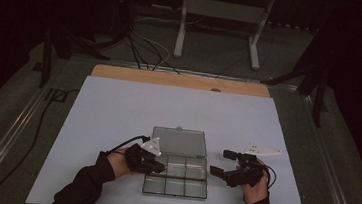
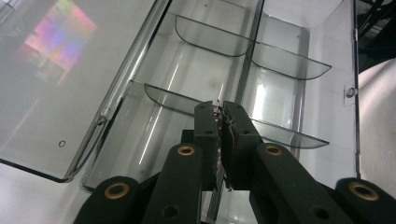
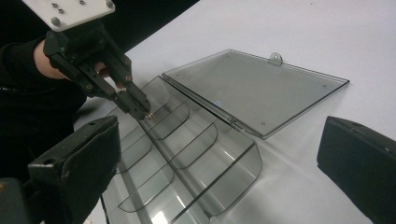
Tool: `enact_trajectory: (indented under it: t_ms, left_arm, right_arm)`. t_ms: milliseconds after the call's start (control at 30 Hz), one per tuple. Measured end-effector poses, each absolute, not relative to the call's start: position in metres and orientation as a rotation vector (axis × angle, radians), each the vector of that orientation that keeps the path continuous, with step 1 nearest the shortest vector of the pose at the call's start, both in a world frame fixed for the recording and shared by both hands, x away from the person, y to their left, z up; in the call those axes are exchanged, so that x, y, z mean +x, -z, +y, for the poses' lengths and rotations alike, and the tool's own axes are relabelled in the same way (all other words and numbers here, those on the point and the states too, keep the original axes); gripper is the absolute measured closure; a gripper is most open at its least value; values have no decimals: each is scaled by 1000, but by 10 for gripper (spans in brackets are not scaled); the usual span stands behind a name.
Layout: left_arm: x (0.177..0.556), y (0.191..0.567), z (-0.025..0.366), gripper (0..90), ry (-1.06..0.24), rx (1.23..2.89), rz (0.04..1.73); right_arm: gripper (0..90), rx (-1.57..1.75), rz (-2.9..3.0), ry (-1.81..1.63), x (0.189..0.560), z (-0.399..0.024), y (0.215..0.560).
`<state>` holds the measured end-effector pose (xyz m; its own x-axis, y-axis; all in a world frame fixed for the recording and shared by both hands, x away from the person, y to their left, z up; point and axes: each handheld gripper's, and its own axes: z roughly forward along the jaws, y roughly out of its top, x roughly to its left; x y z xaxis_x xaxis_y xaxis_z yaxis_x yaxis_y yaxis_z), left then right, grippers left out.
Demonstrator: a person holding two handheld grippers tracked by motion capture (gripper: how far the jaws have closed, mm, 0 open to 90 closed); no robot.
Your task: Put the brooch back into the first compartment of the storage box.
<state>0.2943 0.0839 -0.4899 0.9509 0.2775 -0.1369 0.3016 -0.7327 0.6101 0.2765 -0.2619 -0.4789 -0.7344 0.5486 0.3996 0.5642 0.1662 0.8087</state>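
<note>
A white worktop (image 1: pixel 118 111) is lying in a dark room, carrying a clear compartment box (image 1: pixel 177 174) at lower centre, lid (image 1: pixel 179 142) lying open. The left gripper (image 2: pixel 219 109) is pinching something tiny over its compartments, fingers together. The right gripper (image 1: pixel 221 162) is hovering beside it, fingers apart.

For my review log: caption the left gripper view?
Left gripper, shut on a small item, over the open clear box.

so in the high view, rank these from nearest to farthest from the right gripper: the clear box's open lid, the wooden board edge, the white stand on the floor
From the right gripper:
1. The open lid of the clear box, lying flat just to the gripper's left and slightly beyond.
2. The wooden board edge, along the table's far side.
3. The white stand, on the floor past the table.
</note>
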Motion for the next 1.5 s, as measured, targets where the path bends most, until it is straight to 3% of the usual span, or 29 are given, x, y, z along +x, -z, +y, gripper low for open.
enact_trajectory:
  t_ms: [433, 567, 700, 1000, 1333, 1500]
  left_arm:
    - [294, 487, 82, 860, 31, 2453, 446]
    - [293, 487, 82, 809, 43, 2444, 465]
    - [290, 480, 84, 617, -3, 2417, 502]
    - [291, 465, 91, 370, 18, 2329, 538]
    - [293, 455, 96, 159, 68, 2260, 583]
    - [297, 456, 99, 104, 77, 2247, 607]
  right_arm:
    - [0, -1140, -2385, 1670, 277, -262, 479]
    - [0, -1137, -2389, 1667, 277, -262, 479]
    - [0, -1138, -2385, 1672, 277, -262, 478]
    - [0, -1138, -2384, 1671, 277, -262, 478]
    - [0, -1137, -2385, 1670, 277, -262, 479]
    - [0, -1138, -2385, 1669, 277, -262, 479]
